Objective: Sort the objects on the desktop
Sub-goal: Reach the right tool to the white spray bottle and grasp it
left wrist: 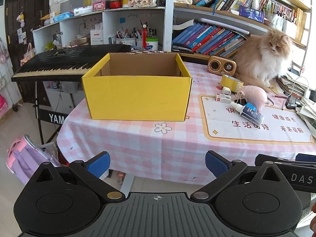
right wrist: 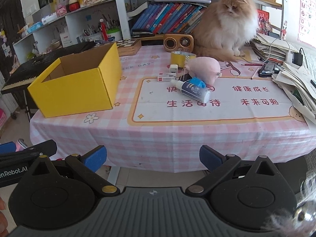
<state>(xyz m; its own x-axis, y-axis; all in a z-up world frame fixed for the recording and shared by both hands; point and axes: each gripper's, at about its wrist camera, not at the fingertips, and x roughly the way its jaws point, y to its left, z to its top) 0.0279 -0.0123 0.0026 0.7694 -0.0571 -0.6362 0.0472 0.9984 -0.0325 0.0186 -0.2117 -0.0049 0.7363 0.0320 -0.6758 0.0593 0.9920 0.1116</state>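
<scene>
An open yellow cardboard box [left wrist: 138,96] [right wrist: 79,86] stands on the pink checked tablecloth [left wrist: 158,144] and looks empty inside. To its right lie a white-and-blue bottle [left wrist: 248,112] [right wrist: 193,89], a pink plush toy [left wrist: 253,96] [right wrist: 205,68], a small white-red box [left wrist: 223,98] [right wrist: 166,77], a white charger cube [left wrist: 226,90] [right wrist: 173,68] and a roll of yellow tape [left wrist: 231,82] [right wrist: 181,58]. My left gripper [left wrist: 157,163] is open, short of the table's front edge. My right gripper [right wrist: 153,157] is open too, beside it, holding nothing.
A fluffy orange-white cat [left wrist: 264,59] [right wrist: 227,19] sits at the table's back by a wooden radio [left wrist: 222,65] [right wrist: 178,42]. Piled papers and pens [right wrist: 292,79] fill the right side. A black keyboard [left wrist: 65,63] stands left of the table, bookshelves [left wrist: 207,37] behind.
</scene>
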